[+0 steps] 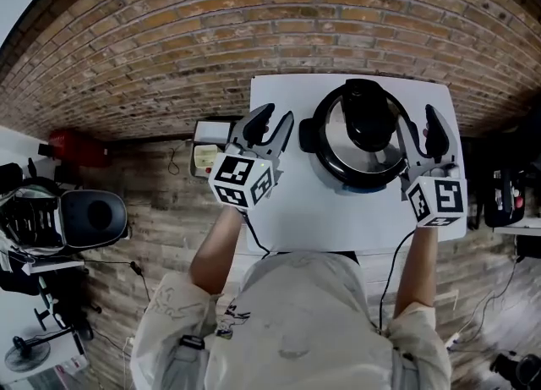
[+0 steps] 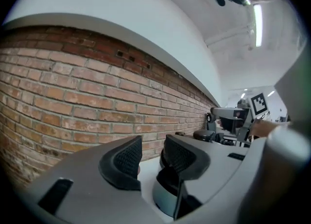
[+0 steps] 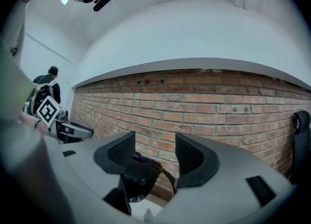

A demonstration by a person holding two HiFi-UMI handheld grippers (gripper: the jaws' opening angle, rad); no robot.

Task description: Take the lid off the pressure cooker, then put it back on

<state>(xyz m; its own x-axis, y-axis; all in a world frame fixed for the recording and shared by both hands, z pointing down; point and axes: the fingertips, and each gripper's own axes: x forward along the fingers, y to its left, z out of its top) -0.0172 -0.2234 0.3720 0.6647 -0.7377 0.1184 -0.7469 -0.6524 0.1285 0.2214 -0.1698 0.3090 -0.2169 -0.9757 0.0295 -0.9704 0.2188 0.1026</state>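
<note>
The pressure cooker stands on the white table, its steel lid on, with a thick black lid handle across the top. My left gripper hovers open to the cooker's left, holding nothing. In the left gripper view, my left gripper has the cooker low beside its right jaw. My right gripper sits against the cooker's right side. In the right gripper view, my right gripper is open, with the black lid handle below and beyond the gap, touching neither pad.
A brick wall runs behind the table. A black chair and a red object stand at the left, and a white device sits by the table's left edge. A person stands far off.
</note>
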